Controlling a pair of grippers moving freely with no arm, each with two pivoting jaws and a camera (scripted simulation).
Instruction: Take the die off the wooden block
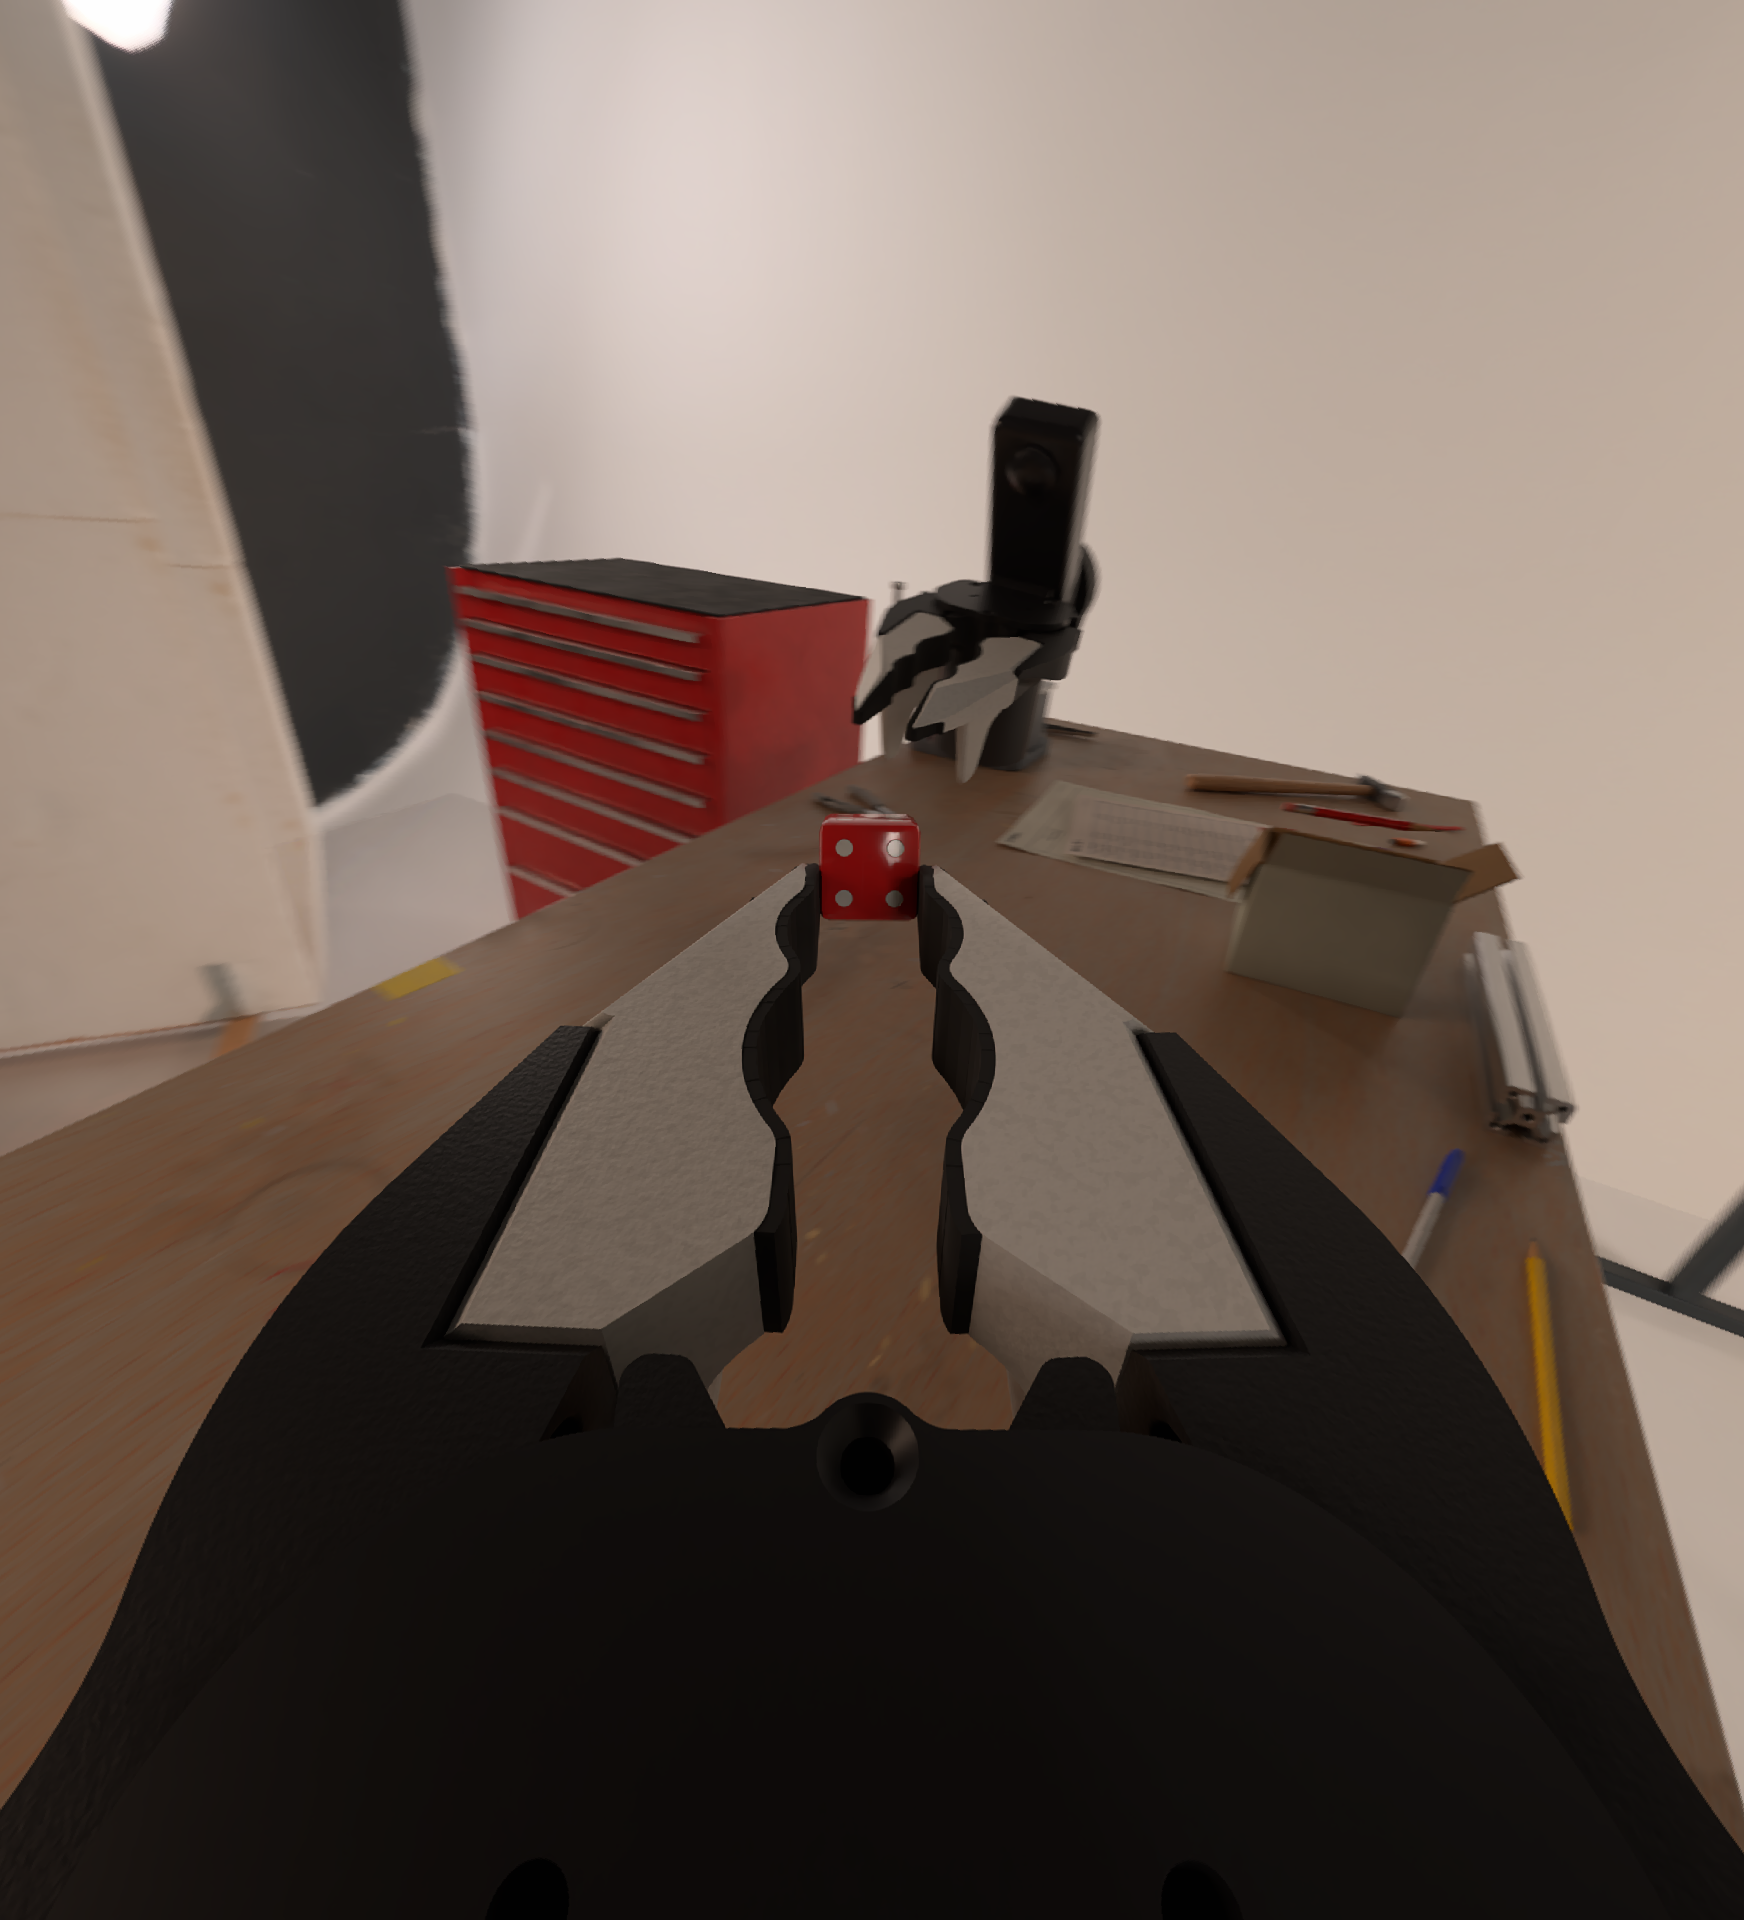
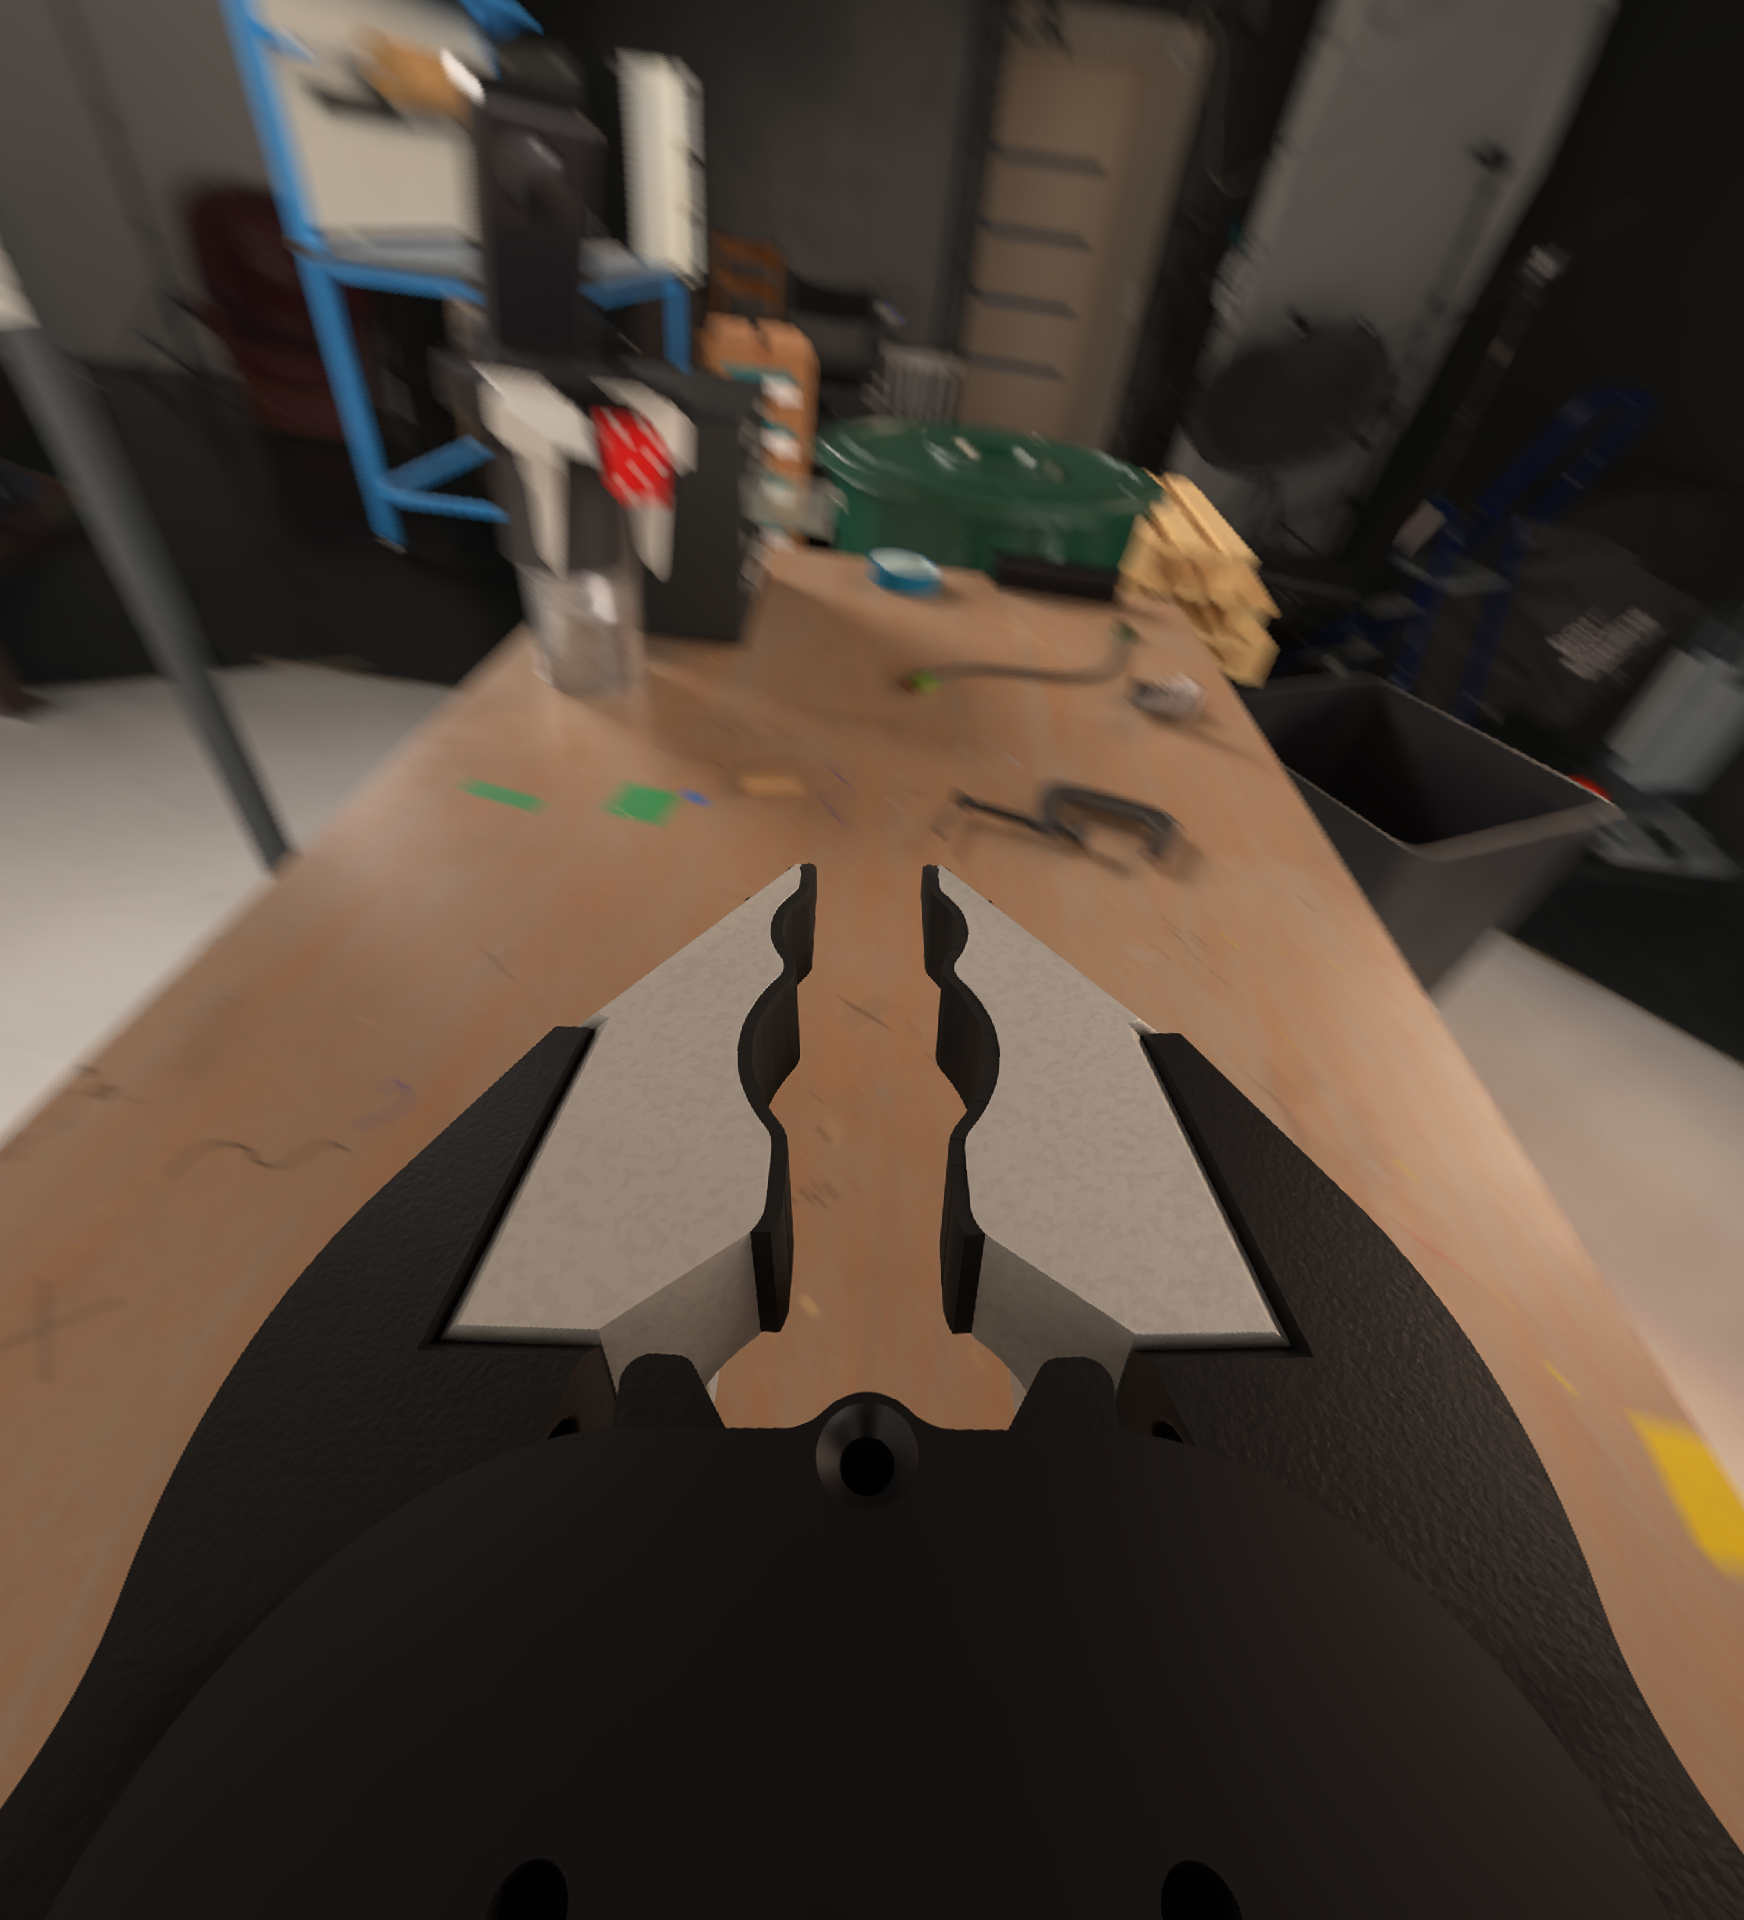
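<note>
The red die [image 1: 868,868] with white pips sits clamped between the fingertips of my left gripper [image 1: 869,881], held in the air above the brown table [image 1: 224,1299]. In the right wrist view the left gripper [image 2: 619,499] and the die [image 2: 634,457] show blurred, far left, well above the table. A pale wooden block [image 2: 1200,582], blurred, stands at the table's far right edge, apart from the die. My right gripper [image 2: 868,883] is open and empty over the table; it also shows in the left wrist view [image 1: 941,696], beyond the die.
A red tool chest [image 1: 660,717] stands past the table's left edge. A cardboard box [image 1: 1346,925], paper sheet [image 1: 1138,836], hammer [image 1: 1294,787], metal rail [image 1: 1517,1039], pen [image 1: 1434,1205] and pencil [image 1: 1548,1382] lie on the right. A clamp [image 2: 1086,821], glass jar [image 2: 587,623] and black bin [image 2: 1419,810] are nearby.
</note>
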